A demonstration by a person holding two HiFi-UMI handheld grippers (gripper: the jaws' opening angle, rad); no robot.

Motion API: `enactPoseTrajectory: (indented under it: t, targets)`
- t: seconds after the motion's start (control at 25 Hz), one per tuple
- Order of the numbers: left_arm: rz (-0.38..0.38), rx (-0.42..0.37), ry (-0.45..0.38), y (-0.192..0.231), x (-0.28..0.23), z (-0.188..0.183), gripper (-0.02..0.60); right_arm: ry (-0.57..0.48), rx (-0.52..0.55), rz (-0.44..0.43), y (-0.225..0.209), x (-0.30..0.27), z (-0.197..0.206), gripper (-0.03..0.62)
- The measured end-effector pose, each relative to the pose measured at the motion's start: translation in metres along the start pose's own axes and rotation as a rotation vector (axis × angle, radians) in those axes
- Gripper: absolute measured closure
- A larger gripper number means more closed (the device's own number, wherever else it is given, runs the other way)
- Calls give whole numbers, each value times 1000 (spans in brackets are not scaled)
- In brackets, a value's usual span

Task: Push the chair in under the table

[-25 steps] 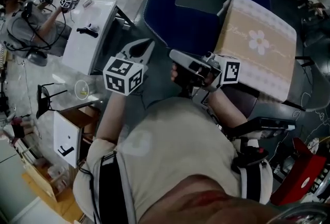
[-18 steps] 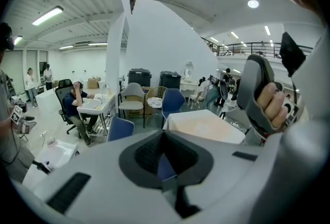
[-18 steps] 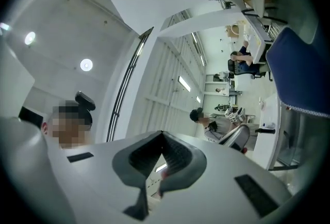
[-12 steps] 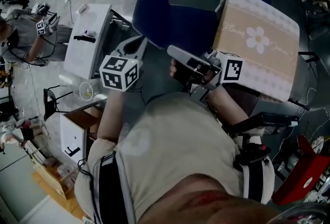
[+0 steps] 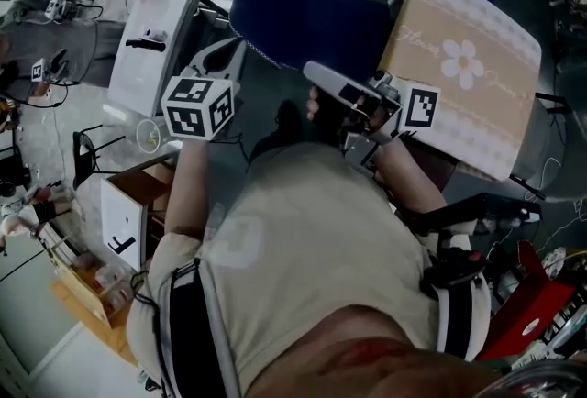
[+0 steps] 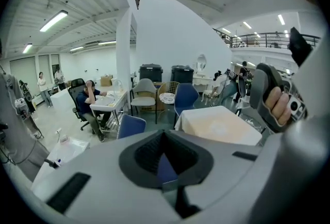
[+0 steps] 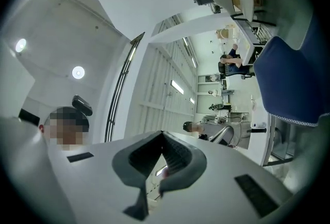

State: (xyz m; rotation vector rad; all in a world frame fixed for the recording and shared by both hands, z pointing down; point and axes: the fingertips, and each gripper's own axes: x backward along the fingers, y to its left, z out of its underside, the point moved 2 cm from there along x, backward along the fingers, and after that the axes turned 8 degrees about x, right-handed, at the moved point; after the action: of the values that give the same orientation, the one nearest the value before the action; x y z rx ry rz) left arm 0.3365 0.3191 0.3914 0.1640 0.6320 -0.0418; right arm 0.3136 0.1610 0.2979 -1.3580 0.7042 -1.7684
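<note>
Presently both forearms are extending forward, holding the left gripper (image 5: 229,52) and right gripper (image 5: 312,71), jaws pressed together and empty, near the blue chair (image 5: 312,20).

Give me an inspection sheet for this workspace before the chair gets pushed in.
Surface: table under a beige flower-print cloth.
Job's things: blue chair beside the table, not under it.
Clutter: white side table with a black item; clear cup.
Tools: left tool and right tool both shut, empty.
Cables: thin wire on the floor at right.
Surroundings: open hall, seated person at a desk.
</note>
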Motion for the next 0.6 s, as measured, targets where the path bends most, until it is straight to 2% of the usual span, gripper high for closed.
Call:
enactPoseTrajectory:
  t: [0.32,0.6]
  targets:
    - [-42,56,-5,38,-15,-2,575,-3,25,76,-10,-3,-3,583]
    - [-21,118,18,83,-48,-2,575,-70,25,174,-42,-16,-18,583]
